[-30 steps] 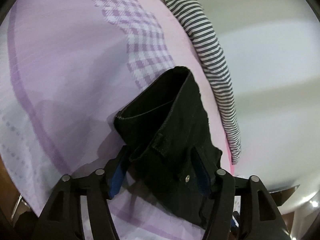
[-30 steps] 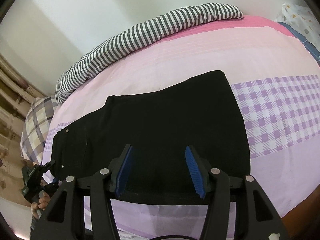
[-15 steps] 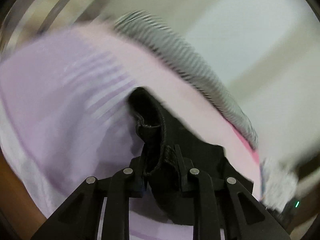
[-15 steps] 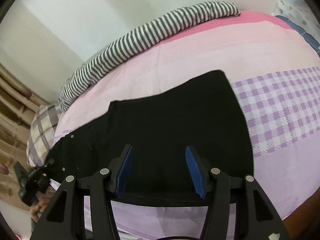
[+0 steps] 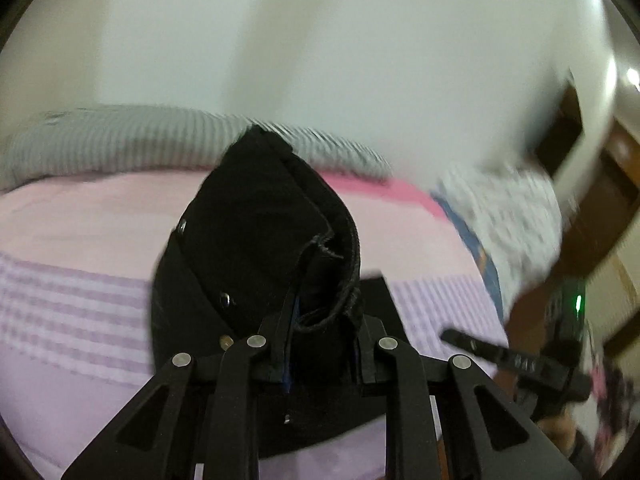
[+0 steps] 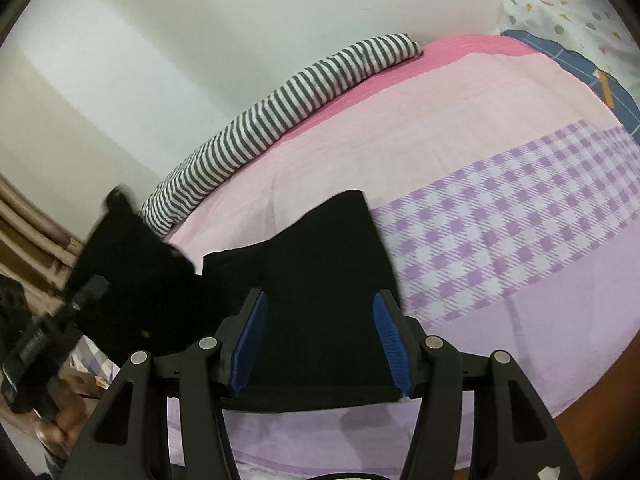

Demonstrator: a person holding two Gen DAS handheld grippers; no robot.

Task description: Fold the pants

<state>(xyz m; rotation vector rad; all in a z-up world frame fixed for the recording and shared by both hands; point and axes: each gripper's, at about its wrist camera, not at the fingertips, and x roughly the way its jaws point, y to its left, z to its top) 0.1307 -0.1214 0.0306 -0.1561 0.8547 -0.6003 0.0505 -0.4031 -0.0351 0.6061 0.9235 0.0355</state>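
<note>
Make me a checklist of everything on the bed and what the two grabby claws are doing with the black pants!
Surface: bed sheet in pink, purple-check and lilac bands.
Job's things: black pants, far part flat on the bed, waistband end lifted up.
Clutter: striped roll along the wall edge; patterned bedding at the far right corner.
Grippers: left gripper shut on the pants' waistband; right gripper open, hovering over the flat part, holding nothing.
Cables: nothing seen.
Surroundings: pale wall behind the bed; wooden slats at left.
</note>
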